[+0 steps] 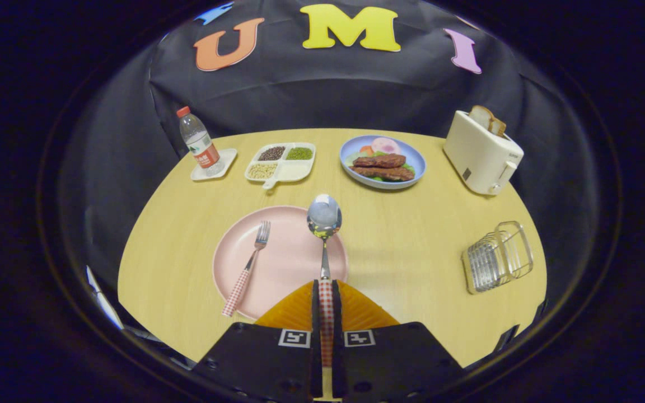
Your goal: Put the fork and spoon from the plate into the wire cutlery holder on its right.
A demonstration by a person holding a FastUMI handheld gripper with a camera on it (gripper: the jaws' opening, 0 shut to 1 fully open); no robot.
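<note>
1. your gripper has its fingers pressed together on the checked handle of the spoon, low in the middle of the frame; the spoon's long axis runs straight ahead of the fingers, bowl farthest from you.
2. the wire cutlery holder sits at the right of the frame, well apart from the spoon; the coming move, as i judge it, turns on swinging right and tipping the spoon so one end goes down into the open top.
3. the fork lies on the pink plate, left of your fingers, tines pointing up the frame, handle hanging over the near rim.
4. materials: polished metal spoon bowl, mirror-bright and rounded; red-and-white checked handles on both; a smooth, shallow, matte plate; a holder of thin bright wire with gaps, likely light enough to shift if knocked; a pale wood-grain table.
</note>
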